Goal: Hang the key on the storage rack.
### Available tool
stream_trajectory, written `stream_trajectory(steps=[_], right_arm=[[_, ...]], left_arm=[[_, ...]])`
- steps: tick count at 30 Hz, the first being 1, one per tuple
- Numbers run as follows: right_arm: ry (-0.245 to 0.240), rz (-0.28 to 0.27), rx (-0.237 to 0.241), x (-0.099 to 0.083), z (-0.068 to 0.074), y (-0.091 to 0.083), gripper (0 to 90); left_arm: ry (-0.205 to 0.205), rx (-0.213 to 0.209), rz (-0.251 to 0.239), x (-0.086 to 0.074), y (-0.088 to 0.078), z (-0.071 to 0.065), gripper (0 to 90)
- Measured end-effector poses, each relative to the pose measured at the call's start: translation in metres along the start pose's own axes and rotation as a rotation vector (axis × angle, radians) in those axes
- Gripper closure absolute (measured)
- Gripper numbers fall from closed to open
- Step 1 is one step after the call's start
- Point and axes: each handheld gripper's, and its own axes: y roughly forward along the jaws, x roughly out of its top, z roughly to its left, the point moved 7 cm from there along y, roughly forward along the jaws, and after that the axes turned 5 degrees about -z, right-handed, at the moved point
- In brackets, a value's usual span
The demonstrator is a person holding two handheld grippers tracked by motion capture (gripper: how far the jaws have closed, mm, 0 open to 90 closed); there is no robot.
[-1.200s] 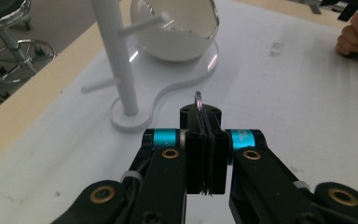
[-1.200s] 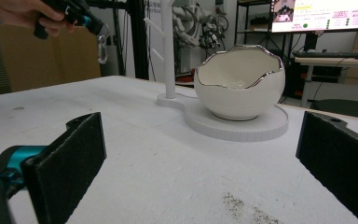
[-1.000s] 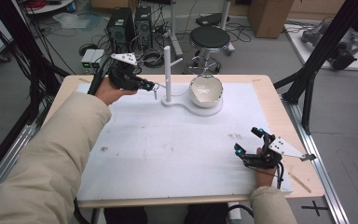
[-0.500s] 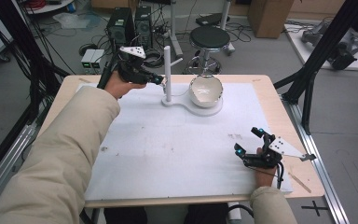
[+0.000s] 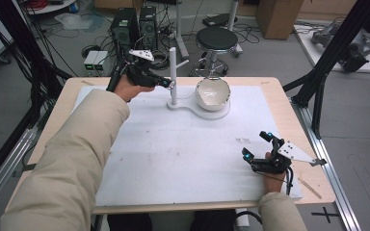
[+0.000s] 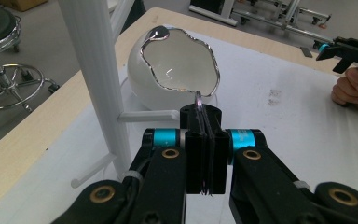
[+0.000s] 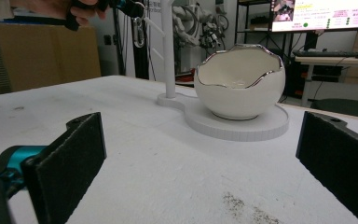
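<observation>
White matting (image 5: 173, 159) covers a wooden table (image 5: 274, 91) amid cables, computer towers and a stool (image 5: 217, 41). Far centre stands a white post stand (image 5: 173, 72) with its egg-shaped bowl (image 5: 213, 94). Left gripper (image 5: 166, 83), jaws pinched on a thin silver chain (image 6: 198, 99), nears the post; right gripper (image 5: 257, 147) rests near right, jaws wide.

Thin silver ring (image 6: 198, 99) upright beside the white stand (image 6: 95, 70), above the table

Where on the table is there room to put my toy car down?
The white mat is bare between the sleeve and the right gripper. It is crowded at the far edge, where the left gripper meets the white stand beside the egg-shaped bowl.
</observation>
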Motion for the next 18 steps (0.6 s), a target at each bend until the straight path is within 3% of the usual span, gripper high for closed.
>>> stream_trajectory(steps=[18], right_arm=[[0.008, 0.004, -0.003, 0.0, 0.0, 0.0, 0.5]], left_arm=[[-0.038, 0.029, -0.009, -0.009, 0.008, 0.016, 88.4]])
